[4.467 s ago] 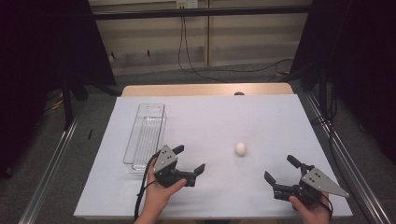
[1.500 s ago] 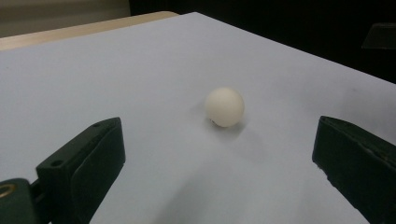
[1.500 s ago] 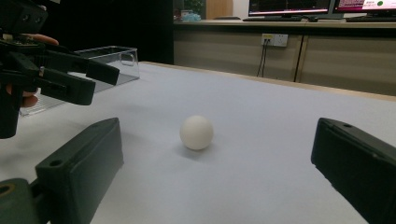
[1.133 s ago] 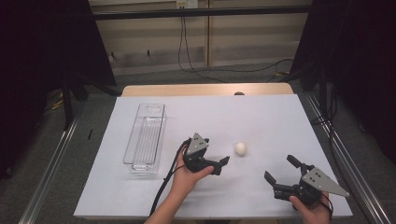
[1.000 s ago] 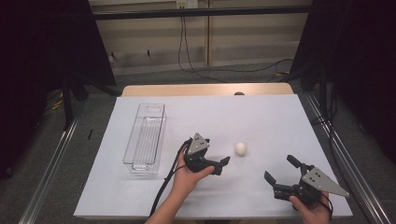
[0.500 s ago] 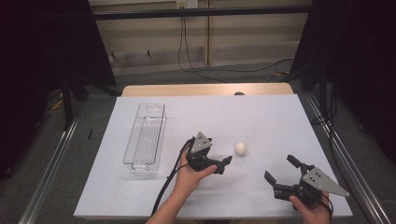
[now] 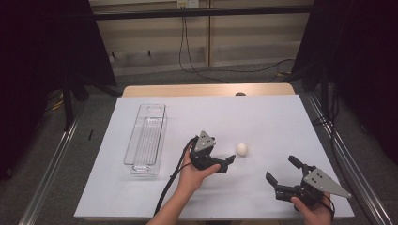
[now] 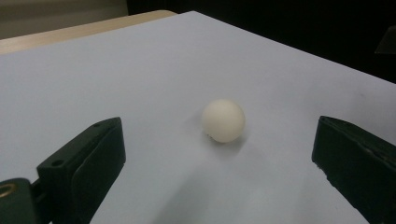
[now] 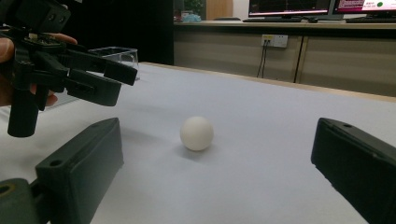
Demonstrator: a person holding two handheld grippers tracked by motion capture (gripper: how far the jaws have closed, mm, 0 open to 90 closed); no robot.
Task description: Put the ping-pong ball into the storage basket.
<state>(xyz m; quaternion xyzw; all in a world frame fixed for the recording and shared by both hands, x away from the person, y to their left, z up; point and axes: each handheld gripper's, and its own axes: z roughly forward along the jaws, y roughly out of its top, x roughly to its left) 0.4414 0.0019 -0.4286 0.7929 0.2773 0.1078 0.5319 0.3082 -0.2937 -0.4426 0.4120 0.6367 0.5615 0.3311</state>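
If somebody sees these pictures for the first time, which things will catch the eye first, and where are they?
First comes the small white ball, alone near the middle of the white table. Next come the left tongs, open, just beside the ball and aimed at it, and the right tongs, also open, near the front right edge. A clear plastic container lies at the left side.

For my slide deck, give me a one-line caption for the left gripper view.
Open left gripper lined up on a small white ball resting on the white table.
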